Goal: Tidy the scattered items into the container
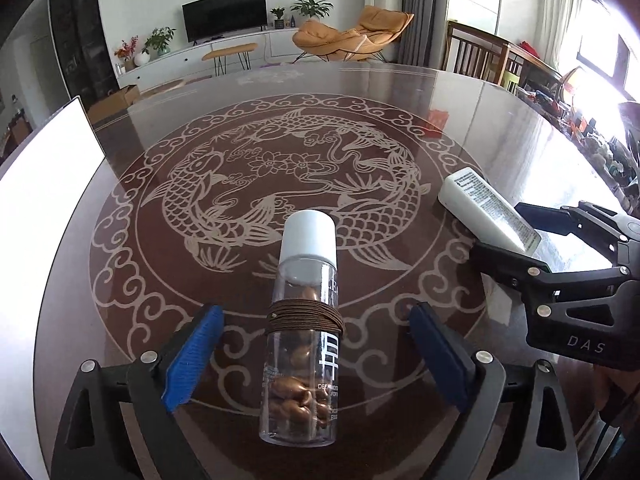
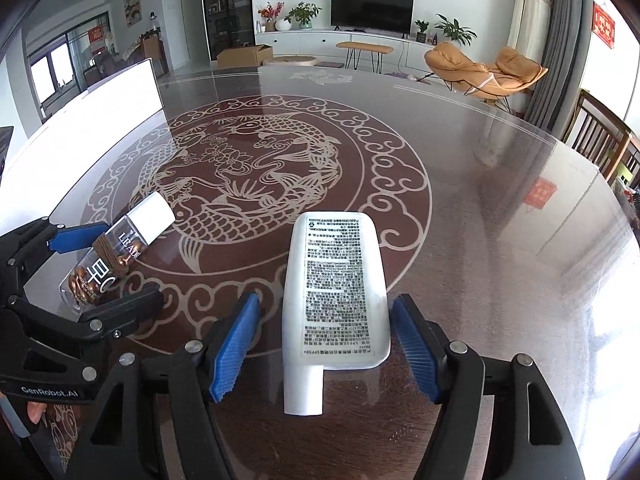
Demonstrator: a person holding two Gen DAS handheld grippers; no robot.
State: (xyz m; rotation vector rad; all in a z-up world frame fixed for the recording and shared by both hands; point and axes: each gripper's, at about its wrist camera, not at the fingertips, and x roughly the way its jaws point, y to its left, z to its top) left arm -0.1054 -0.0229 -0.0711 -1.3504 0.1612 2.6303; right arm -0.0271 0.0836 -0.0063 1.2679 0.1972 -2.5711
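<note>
1. Centrally, the left gripper points down at a glass-topped table bearing a pale fish-and-cloud pattern; its blue pads stand wide apart, clear of the object between them, and nothing is held.
2. Clear bottle: lies on the table between the left gripper's pads, touching neither. It has a white cap pointing away from the camera, a coil of brown cord wound round its middle, and bronze-coloured capsules inside.
3. Right gripper: jaws likewise parted, with a gap visible on each side of the object lying between the blue pads; it grips nothing.
4. White tube: lies flat on the table between the right gripper's pads, printed side up, its cap toward the camera.
5. Relation of the two: in the left wrist view the right gripper and white tube appear at the right edge; in the right wrist view the left gripper and clear bottle appear at the left edge. The two objects lie near each other but apart.
6. White panel: a flat, bright surface at the table's left side, seen in both views; whether it belongs to the container cannot be told.
7. Background: a television, potted plants and an orange lounge chair.
</note>
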